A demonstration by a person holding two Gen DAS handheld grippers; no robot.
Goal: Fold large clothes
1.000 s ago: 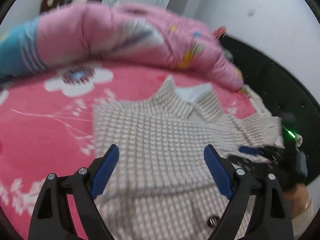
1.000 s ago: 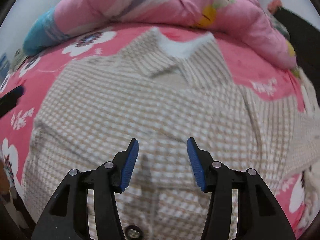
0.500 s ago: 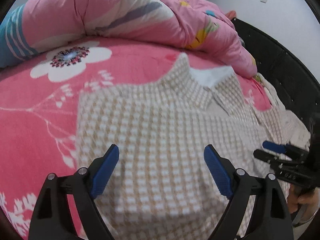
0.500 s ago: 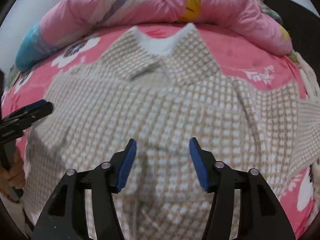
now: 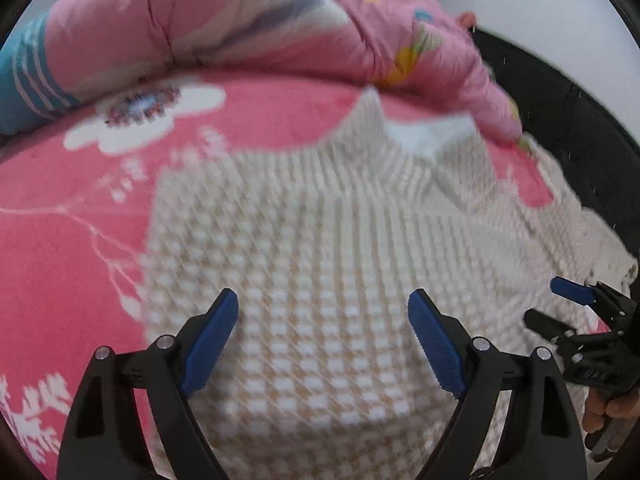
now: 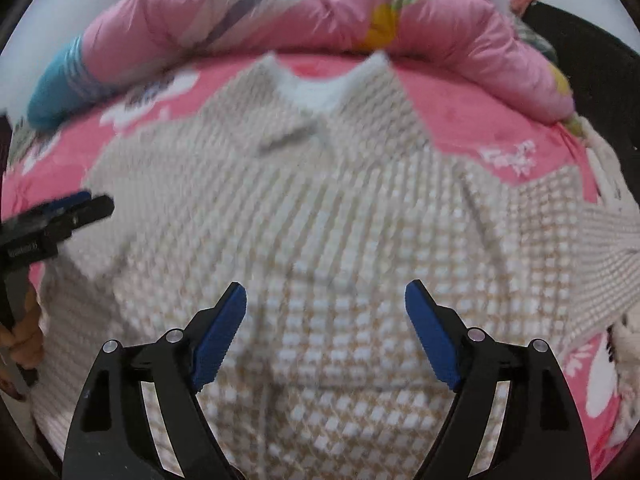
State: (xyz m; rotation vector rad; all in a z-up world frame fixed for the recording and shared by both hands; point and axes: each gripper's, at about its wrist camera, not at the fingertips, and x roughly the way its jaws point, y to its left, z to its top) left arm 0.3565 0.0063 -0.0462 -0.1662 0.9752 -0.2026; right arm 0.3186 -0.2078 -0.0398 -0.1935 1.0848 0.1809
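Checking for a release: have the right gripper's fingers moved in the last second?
Yes. The right gripper has opened: its blue fingers stand wider apart against its own black frame, which stays fixed in that view, above the checked shirt.

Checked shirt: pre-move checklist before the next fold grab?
1. Left gripper open and empty: ok, blue fingers spread, nothing between them.
2. Right gripper open and empty: ok, likewise spread.
3. Checked shirt laid out on the pink floral sheet, collar away from the cameras: ok.
4. Collar clear of the pink quilt: not ok, the collar tips reach the quilt's edge.
5. Right sleeve flat: cannot tell, it runs off toward the bed edge.
6. Hem nearest the grippers reachable: cannot tell, hidden below the fingers; frames blurred.
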